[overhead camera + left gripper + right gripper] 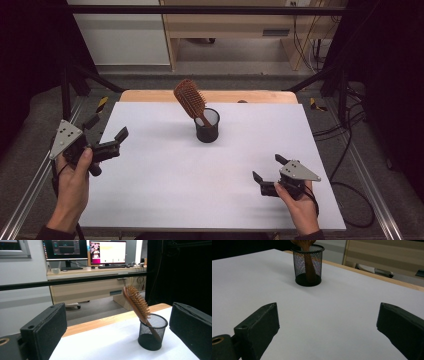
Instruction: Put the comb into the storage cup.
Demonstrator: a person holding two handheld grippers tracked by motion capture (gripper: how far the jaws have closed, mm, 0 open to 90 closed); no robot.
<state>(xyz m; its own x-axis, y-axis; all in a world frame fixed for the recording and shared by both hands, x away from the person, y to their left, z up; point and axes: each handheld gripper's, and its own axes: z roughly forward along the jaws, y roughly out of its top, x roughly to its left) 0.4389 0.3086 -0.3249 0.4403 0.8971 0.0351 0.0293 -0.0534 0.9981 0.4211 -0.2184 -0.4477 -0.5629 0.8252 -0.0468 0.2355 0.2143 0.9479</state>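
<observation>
The white table (165,180) is taking up most of the scene. The mesh cup (207,126) is sitting toward its far middle, propping the wooden hairbrush (190,99) handle-down so it's leaning left. The left gripper (106,135) and right gripper (269,167) are both hanging back near the person, well apart from the cup, jaws spread wide and holding nothing.

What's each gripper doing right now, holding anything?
Left gripper: open, empty, off the hairbrush.
Right gripper: open, empty, over the table.
</observation>
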